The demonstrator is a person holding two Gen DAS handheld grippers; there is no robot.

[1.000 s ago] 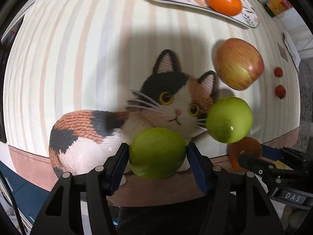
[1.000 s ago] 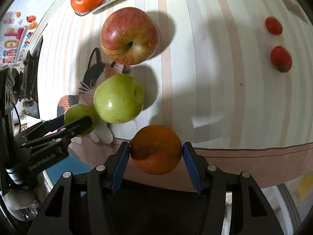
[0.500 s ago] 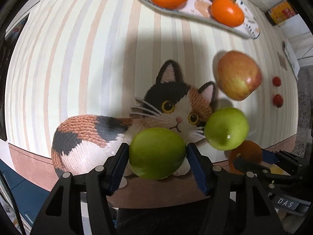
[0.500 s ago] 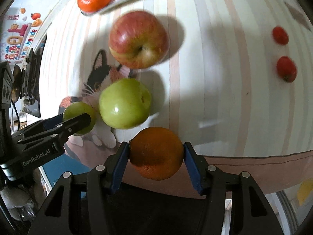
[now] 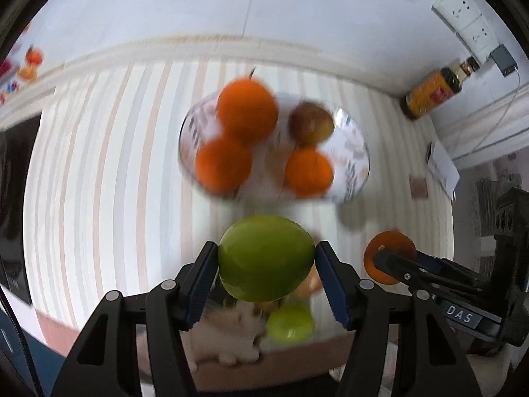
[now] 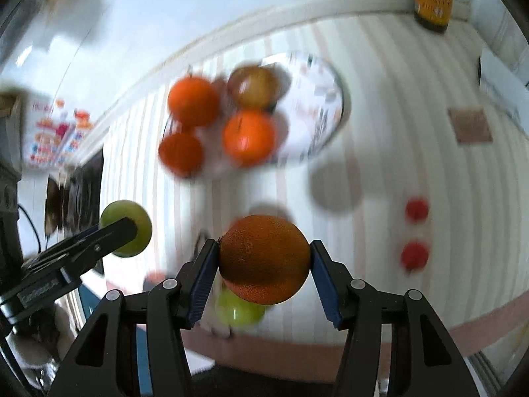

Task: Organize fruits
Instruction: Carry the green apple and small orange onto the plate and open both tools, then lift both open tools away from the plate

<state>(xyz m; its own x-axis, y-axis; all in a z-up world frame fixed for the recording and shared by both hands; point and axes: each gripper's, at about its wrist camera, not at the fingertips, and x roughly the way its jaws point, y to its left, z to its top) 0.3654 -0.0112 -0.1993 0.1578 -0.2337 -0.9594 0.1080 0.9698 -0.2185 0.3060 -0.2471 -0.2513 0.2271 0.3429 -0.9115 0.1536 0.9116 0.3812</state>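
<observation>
My left gripper (image 5: 266, 259) is shut on a green apple (image 5: 266, 258) and holds it above the striped table. My right gripper (image 6: 264, 259) is shut on an orange (image 6: 264, 258), also in the air; it shows at the right of the left wrist view (image 5: 388, 256). Ahead lies a patterned plate (image 5: 350, 152) with three oranges and a brownish apple (image 5: 310, 122). A second green apple (image 5: 290, 322) lies on the table below the grippers. The left gripper's apple shows in the right wrist view (image 6: 127, 228).
Two small red fruits (image 6: 415, 231) lie on the table to the right. A dark bottle with a yellow label (image 5: 433, 92) stands at the back right by the wall. A wall socket (image 5: 463, 13) is above it. The views are blurred.
Both grippers have risen and tilted up with their fruit. The plate has come to the middle of both views; the cat picture and the loose apples have dropped below the grippers.
</observation>
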